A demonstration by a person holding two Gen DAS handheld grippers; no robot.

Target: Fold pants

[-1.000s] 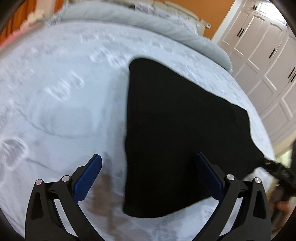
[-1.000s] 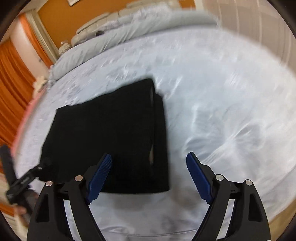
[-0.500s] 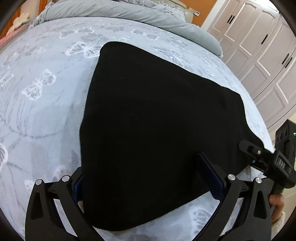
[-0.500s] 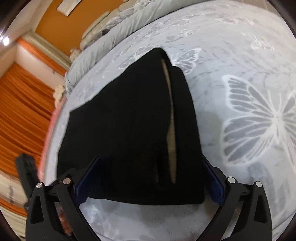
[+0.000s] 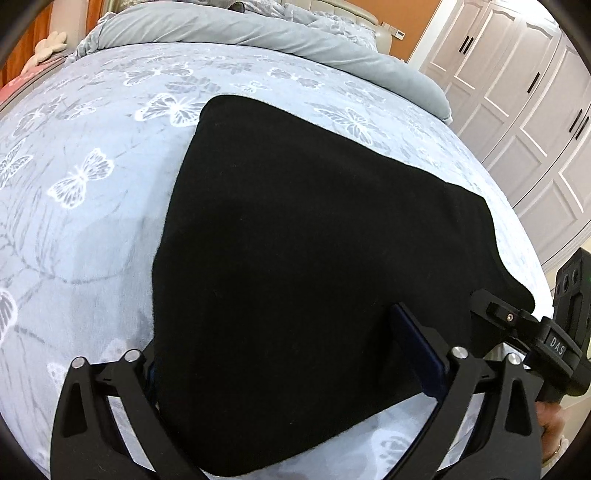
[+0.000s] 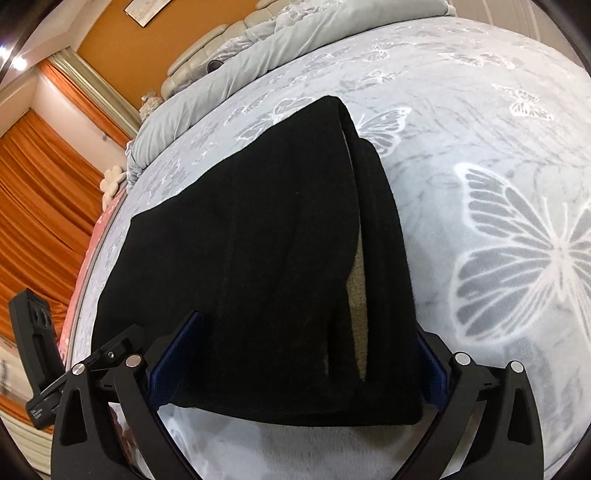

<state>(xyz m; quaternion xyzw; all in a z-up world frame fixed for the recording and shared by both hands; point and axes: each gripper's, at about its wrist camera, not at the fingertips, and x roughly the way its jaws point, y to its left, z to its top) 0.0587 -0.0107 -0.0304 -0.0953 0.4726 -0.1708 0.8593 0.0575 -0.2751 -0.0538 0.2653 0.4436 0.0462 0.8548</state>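
Note:
Black pants [image 5: 314, 258] lie folded flat on a grey bed with a butterfly print [image 5: 92, 166]. My left gripper [image 5: 284, 369] is open, low over the pants' near left corner; its left finger is under or behind the cloth edge, its right finger [image 5: 417, 354] rests on top. My right gripper [image 6: 299, 369] is open and straddles the near right end of the pants [image 6: 277, 240], where a beige lining [image 6: 360, 295] shows between the layers. Each gripper shows at the edge of the other's view.
A rolled grey duvet [image 5: 258, 29] lies along the head of the bed. White wardrobe doors [image 5: 524, 92] stand to the right. Orange curtains [image 6: 33, 184] hang to the left in the right wrist view.
Both grippers have come down and forward onto the near edge of the pants, which now fill the space between the open fingers.

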